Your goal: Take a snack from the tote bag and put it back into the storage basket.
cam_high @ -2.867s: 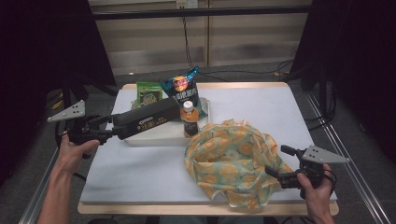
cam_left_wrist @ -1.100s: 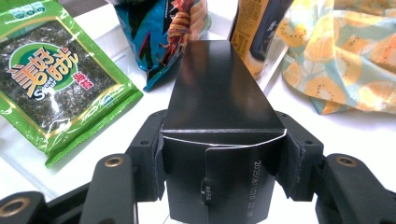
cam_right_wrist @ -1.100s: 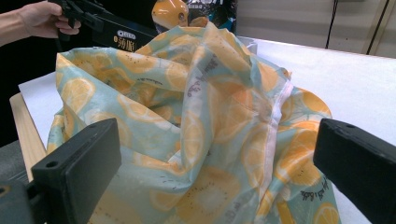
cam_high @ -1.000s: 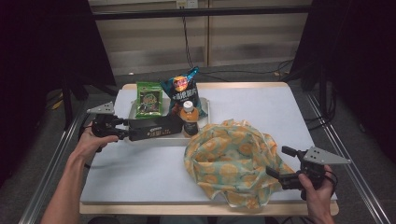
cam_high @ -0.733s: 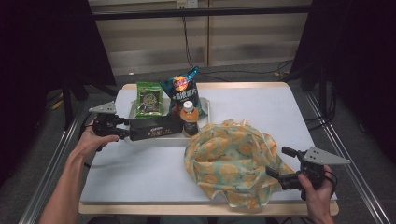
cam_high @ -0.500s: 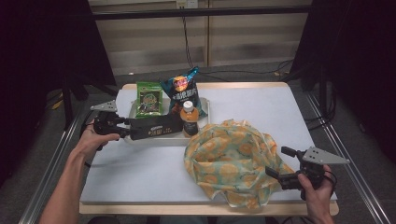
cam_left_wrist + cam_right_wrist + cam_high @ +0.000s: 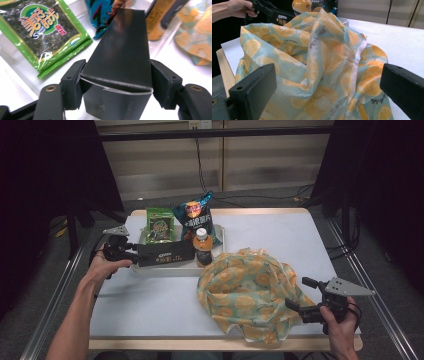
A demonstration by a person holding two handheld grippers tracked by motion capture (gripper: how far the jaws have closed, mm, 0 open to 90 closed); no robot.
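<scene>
Even overhead light on the white table (image 7: 150,300), dark unlit surroundings around the table, soft short shadows beneath the patterned bag (image 7: 250,295), glossy sheen on the black box (image 7: 120,50), seaweed packet (image 7: 42,30) glare-streaked, near jaws softly blurred, high view slightly grainy

High view overhead facing forward, 2 gripper views close along their jaws, all sharing the lemon-print bag (image 7: 245,292).

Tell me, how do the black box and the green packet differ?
The black box is a long, stiff carton clamped in the left gripper; the green packet is a flat, soft pouch that nothing holds. The box is plain dark, the packet bright with printed lettering. Both are at the white tray.
</scene>
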